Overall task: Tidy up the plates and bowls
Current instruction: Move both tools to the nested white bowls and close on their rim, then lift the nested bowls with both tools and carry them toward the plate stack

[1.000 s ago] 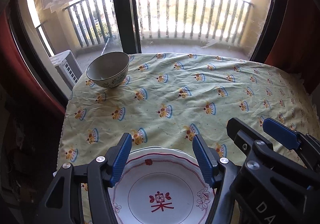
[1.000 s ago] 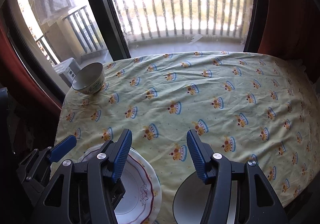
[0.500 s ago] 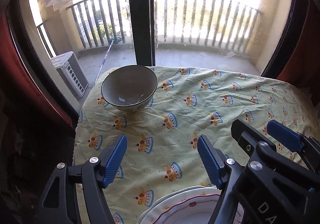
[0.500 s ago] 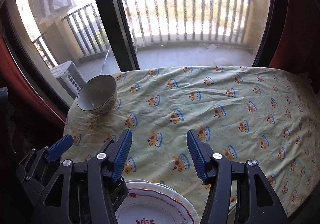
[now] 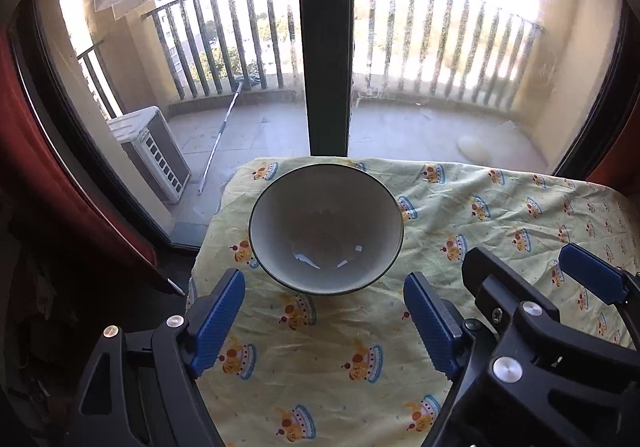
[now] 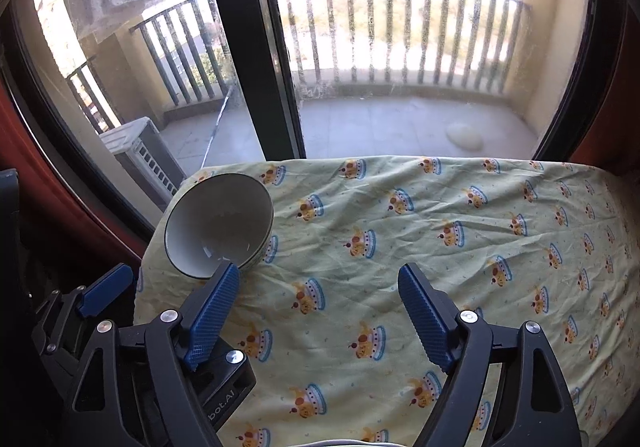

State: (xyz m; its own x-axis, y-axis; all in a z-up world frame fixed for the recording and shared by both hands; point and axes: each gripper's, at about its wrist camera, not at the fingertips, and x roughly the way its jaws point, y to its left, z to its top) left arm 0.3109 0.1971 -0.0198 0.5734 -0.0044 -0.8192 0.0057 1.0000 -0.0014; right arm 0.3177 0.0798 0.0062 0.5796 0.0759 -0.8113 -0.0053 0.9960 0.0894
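Tablecloth [image 5: 460,215]: yellow, printed with small cake figures, spread wrinkled over the whole table; its far edge is set against the window frame.
Window: a dark upright post [image 5: 326,47] is seen just behind the table, with a railed balcony beyond the glass and a white ribbed unit [image 5: 150,155] on the balcony floor at left.
Left gripper [image 5: 324,321]: jaws have just been opening and are held wide apart; only bare cloth is seen between the blue pads, and nothing is gripped. It is pointed down at the cloth just short of the bowl.
Right gripper [image 6: 318,317]: jaws have likewise just been opening and are spread wide over bare cloth, with nothing gripped. It is placed just beside the left gripper, on its right.
Bowl [image 5: 326,235]: white inside with a dark rim, stood upright and empty near the table's far left corner, directly ahead of the left gripper and apart from its pads.
Plate edge [image 6: 348,443]: a pale sliver is cut off at the bottom of the right wrist view.
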